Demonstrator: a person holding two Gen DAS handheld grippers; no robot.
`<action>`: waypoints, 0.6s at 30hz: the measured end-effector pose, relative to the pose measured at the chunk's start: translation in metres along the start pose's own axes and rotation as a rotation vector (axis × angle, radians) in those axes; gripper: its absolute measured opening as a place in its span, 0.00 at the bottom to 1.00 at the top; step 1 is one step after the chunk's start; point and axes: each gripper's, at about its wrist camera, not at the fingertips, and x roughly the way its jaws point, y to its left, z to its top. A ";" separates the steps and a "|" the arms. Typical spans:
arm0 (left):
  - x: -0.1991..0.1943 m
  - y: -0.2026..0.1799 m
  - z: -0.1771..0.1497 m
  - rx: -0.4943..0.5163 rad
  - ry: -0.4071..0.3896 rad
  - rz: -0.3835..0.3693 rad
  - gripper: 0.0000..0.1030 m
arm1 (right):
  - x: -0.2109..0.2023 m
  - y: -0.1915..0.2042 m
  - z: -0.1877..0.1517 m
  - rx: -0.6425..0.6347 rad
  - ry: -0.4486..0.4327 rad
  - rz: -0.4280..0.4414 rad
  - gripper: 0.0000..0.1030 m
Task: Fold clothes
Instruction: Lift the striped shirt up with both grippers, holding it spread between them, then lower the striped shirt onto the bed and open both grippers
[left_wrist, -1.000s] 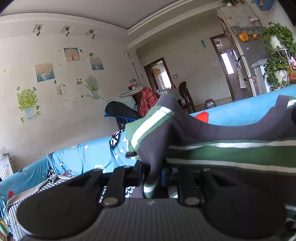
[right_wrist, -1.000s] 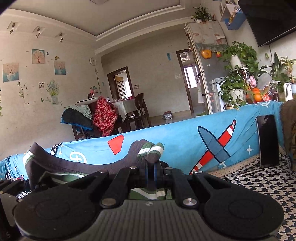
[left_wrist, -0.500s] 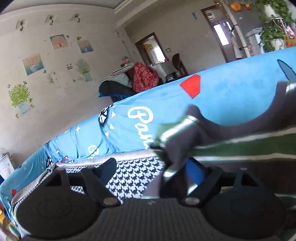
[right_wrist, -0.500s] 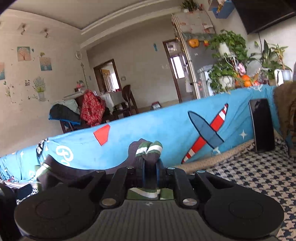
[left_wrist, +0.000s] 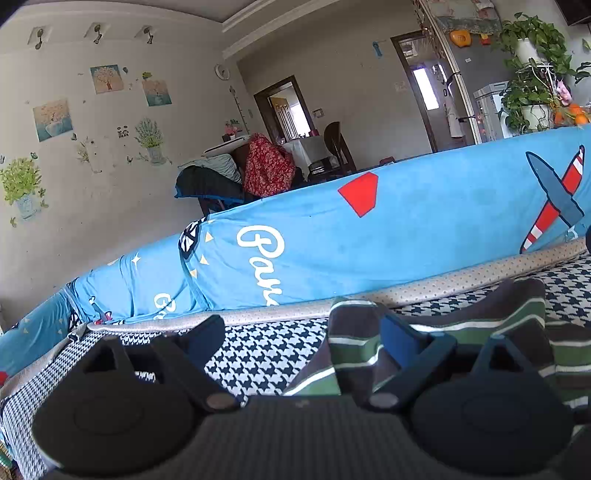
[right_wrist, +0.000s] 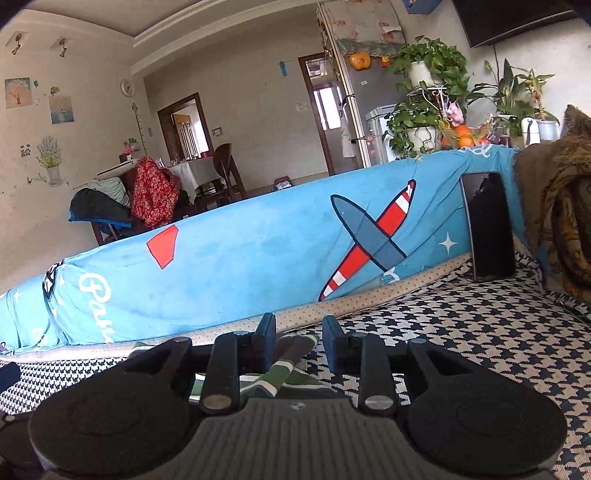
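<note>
A grey, green and white striped garment (left_wrist: 480, 325) lies on the houndstooth sofa seat (left_wrist: 266, 350). My left gripper (left_wrist: 303, 338) hovers low over the seat, its jaws wide and still opening. One corner of the garment lies loose between them, against the right finger (left_wrist: 399, 336), and no pad presses it. In the right wrist view the garment's other corner (right_wrist: 284, 373) rests on the seat between the fingers of my right gripper (right_wrist: 299, 343). Those jaws are opening, with a gap on both sides of the cloth.
A blue printed blanket (right_wrist: 258, 258) covers the sofa backrest right behind the garment. A black flat slab (right_wrist: 487, 229) leans against it at the right, beside a brown patterned cushion (right_wrist: 561, 206). Bare houndstooth seat (right_wrist: 461, 350) stretches to the right.
Both grippers were shut on raised corners of the garment. Both have parted, the left wide, the right slightly. The garment has dropped onto the seat, and both views have tipped downward.
</note>
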 end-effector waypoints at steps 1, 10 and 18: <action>0.000 -0.001 0.001 -0.004 0.003 0.001 0.89 | -0.001 -0.002 0.000 0.004 0.004 -0.006 0.27; -0.001 0.005 0.005 -0.070 0.075 -0.001 0.89 | -0.003 -0.058 0.009 0.178 0.059 -0.052 0.34; -0.013 0.006 0.002 -0.093 0.112 -0.030 0.92 | -0.004 -0.082 0.000 0.287 0.157 -0.032 0.35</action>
